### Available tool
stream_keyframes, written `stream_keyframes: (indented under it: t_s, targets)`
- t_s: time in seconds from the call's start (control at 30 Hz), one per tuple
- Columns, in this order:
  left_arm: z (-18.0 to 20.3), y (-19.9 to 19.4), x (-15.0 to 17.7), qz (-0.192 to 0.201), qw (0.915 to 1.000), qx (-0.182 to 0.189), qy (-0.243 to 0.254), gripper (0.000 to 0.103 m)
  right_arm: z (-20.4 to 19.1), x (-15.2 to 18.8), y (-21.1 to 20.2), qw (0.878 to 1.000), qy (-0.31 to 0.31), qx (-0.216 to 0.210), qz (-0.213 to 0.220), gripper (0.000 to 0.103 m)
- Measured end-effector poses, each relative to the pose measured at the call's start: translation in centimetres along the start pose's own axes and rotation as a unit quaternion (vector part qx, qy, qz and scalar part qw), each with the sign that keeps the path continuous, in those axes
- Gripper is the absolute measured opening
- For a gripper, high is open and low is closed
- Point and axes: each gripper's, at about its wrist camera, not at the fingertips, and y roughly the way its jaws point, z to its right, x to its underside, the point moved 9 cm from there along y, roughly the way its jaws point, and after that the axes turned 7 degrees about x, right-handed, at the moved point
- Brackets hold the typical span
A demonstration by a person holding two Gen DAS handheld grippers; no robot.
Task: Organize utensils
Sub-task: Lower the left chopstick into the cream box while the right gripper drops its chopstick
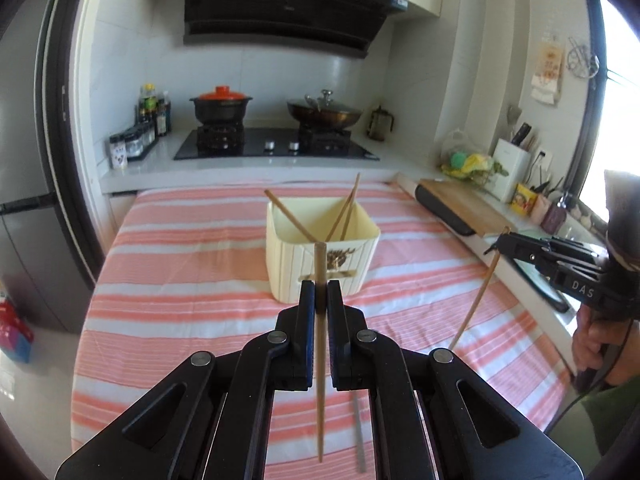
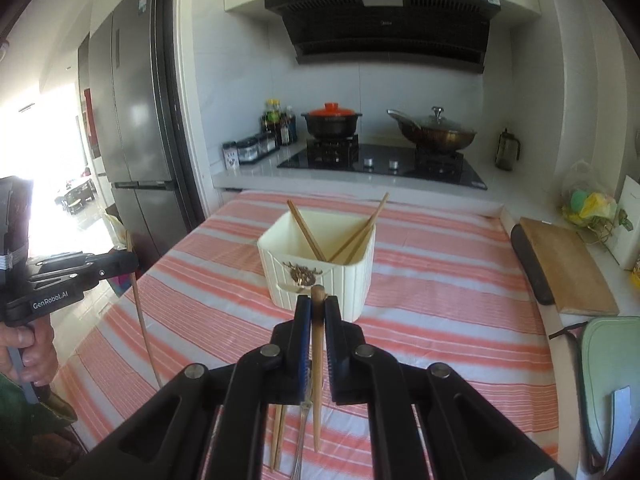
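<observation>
1. I am clamping a pale wooden chopstick (image 1: 320, 344) in my left gripper (image 1: 320, 296), jaws closed on it, its shaft hanging upright above the near edge of the striped cloth (image 1: 180, 280).
2. I am pinching a second chopstick (image 2: 317, 360) the same way in my right gripper (image 2: 318, 312).
3. Three more chopsticks are leaning inside the cream ribbed holder (image 2: 320, 276) near the cloth's middle.
4. Two chopsticks (image 2: 277, 436) and a metal utensil (image 2: 301, 440), too hidden to name, are lying at the near edge.
</observation>
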Motion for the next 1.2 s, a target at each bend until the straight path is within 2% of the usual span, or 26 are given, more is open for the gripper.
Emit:
stream_keyframes:
  t_s: [0.2,0.43,0.6,0.8,0.9,1.03,1.1,1.2]
  targets:
    - [1.4,-2.6,-2.0,0.042,0.9991,0.009,0.003,0.004,-0.8,-2.0,-3.2,0.999,-0.001,0.01,0.054,0.007]
    - [1.7,-2.0,-5.4,0.057,0.9982,0.017,0.003,0.004,-0.4,-4.4,-3.0,0.998,0.009,0.005,0.063,0.007]
    - [1.5,-1.0,-10.9,0.089,0.9959,0.015,0.006,0.004,0.1,-8.2,-2.0,0.997,0.016,0.004,0.078,0.007]
    - [1.1,1.2,-18.1,0.152,0.9879,-0.006,0.028,0.004,0.2,-15.2,-0.5,0.992,0.01,0.005,0.122,0.007]
    - [0.0,4.1,-20.0,0.158,0.9869,-0.018,0.025,0.004,0.1,-18.0,1.4,0.99,0.004,0.01,0.14,0.007]
    - [-1.7,9.0,-20.2,0.146,0.9889,-0.026,0.009,0.004,0.1,-19.9,5.4,0.988,0.001,0.013,0.152,0.007]
    - [-2.6,11.5,-19.4,0.127,0.9914,-0.031,0.001,0.004,0.2,-19.7,8.6,0.991,0.007,0.01,0.134,0.007]
    - [-3.9,15.3,-17.5,0.09,0.9952,-0.037,-0.008,0.004,0.3,-17.7,14.0,0.997,0.027,-0.009,0.069,0.007]
